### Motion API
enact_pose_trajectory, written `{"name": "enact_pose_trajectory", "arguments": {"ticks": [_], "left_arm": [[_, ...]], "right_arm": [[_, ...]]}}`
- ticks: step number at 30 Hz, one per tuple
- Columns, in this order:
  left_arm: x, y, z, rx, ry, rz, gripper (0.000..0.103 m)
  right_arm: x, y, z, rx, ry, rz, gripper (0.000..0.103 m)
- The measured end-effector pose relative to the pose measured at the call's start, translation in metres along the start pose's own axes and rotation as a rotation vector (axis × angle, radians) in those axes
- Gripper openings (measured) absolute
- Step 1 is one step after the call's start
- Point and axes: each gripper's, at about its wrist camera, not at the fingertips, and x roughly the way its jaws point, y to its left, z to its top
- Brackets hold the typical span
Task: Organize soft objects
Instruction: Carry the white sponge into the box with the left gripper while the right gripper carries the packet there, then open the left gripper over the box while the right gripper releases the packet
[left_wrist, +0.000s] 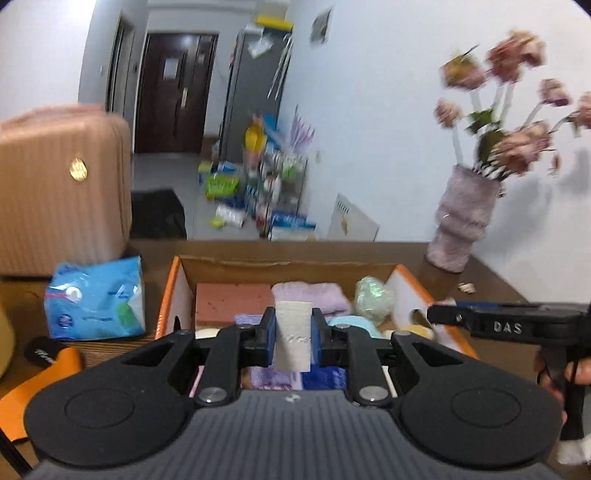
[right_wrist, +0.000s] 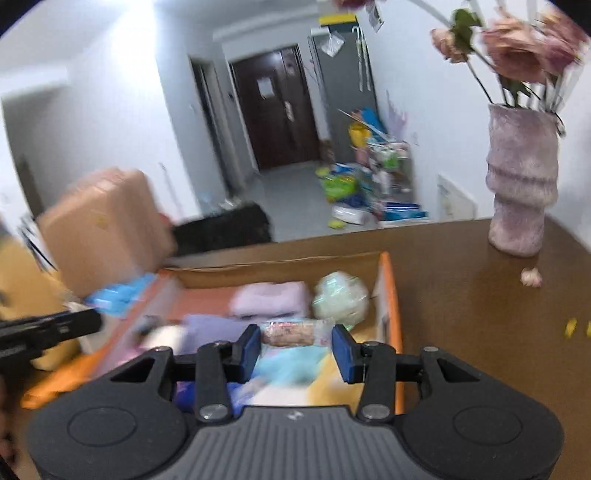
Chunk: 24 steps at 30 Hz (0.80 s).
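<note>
Left hand-held gripper (left_wrist: 293, 338): jaws closed on an upright pale grey tube (left_wrist: 293, 334), above an open cardboard box (left_wrist: 168, 295). Box contents: pink sponge block (left_wrist: 232, 301), lilac towel (left_wrist: 314, 297), pale green mesh ball (left_wrist: 373, 299). On counter (left_wrist: 110, 345): blue tissue pack (left_wrist: 96, 299), vase (left_wrist: 461, 221) of flowers (left_wrist: 517, 107). Right hand-held gripper (left_wrist: 436, 314) at right edge.

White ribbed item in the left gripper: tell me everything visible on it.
The white ribbed tube-like piece is a pale grey-white upright strip with fine horizontal ribbing and a faint raised mark near its middle; it looks soft, possibly rolled fabric or paper. The left gripper is shut on it, its blue pads pressing both sides. It hangs above the orange-edged cardboard box of soft items, and its lower end shows no contact with them.
</note>
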Motion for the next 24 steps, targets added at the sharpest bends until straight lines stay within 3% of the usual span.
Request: {"name": "enact_pose_trajectory", "arguments": {"ticks": [4, 6, 7, 8, 18, 24], "left_arm": [[0.046, 0.007, -0.001, 0.010, 0.073, 0.051, 0.022], [0.055, 0.007, -0.004, 0.025, 0.087, 0.031, 0.045], [0.056, 0.008, -0.005, 0.026, 0.079, 0.034, 0.061], [0.057, 0.009, -0.005, 0.029, 0.065, 0.042, 0.066], [0.050, 0.014, 0.000, 0.042, 0.045, 0.065, 0.066], [0.010, 0.012, 0.008, 0.042, -0.011, 0.082, 0.069]], "right_arm": [[0.047, 0.001, 0.014, -0.024, 0.062, -0.059, 0.048], [0.061, 0.002, 0.015, -0.037, 0.071, -0.090, 0.051], [0.066, 0.003, 0.016, -0.037, 0.071, -0.090, 0.052], [0.070, 0.003, 0.017, -0.035, 0.070, -0.087, 0.057], [0.061, -0.006, 0.027, -0.016, 0.032, -0.091, 0.060], [0.014, 0.006, 0.030, -0.053, -0.005, -0.084, 0.061]]}}
